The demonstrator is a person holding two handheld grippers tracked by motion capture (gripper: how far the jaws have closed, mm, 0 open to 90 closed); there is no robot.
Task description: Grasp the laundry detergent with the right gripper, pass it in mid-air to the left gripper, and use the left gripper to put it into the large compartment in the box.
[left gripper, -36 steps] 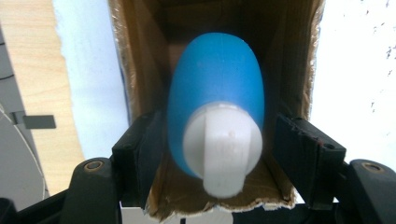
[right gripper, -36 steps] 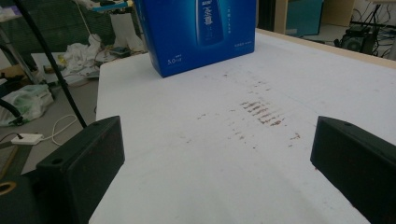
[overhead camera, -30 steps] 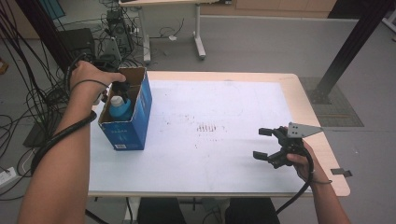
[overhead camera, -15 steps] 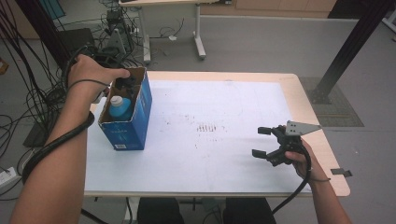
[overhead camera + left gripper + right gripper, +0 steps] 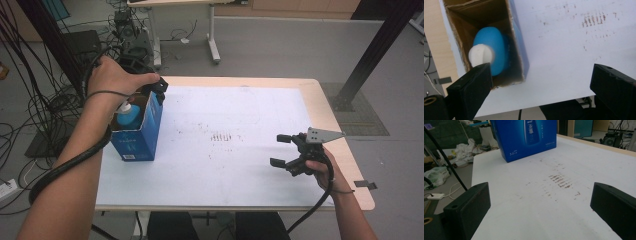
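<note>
An open-topped blue carton (image 5: 137, 131) stands at the table's left side, its printed face toward the right gripper view (image 5: 529, 137). Inside it stands a blue bottle (image 5: 491, 51) with a white cap (image 5: 481, 55), its cap end peeking over the carton's rim (image 5: 131, 112). My left gripper (image 5: 155, 86) hangs open just above the carton's far end, jaws wide and empty (image 5: 541, 82). My right gripper (image 5: 284, 150) rests low over the table's right side, open with nothing between its jaws (image 5: 541, 202).
The table (image 5: 240, 170) has a white top with a patch of brown marks (image 5: 225, 136) at its middle. Cables and equipment (image 5: 130, 40) crowd the floor behind the left side. A second table's legs (image 5: 212, 35) stand behind.
My left gripper has risen out of the carton and shifted toward its far right corner, leaving the bottle inside. The right gripper has barely moved.
</note>
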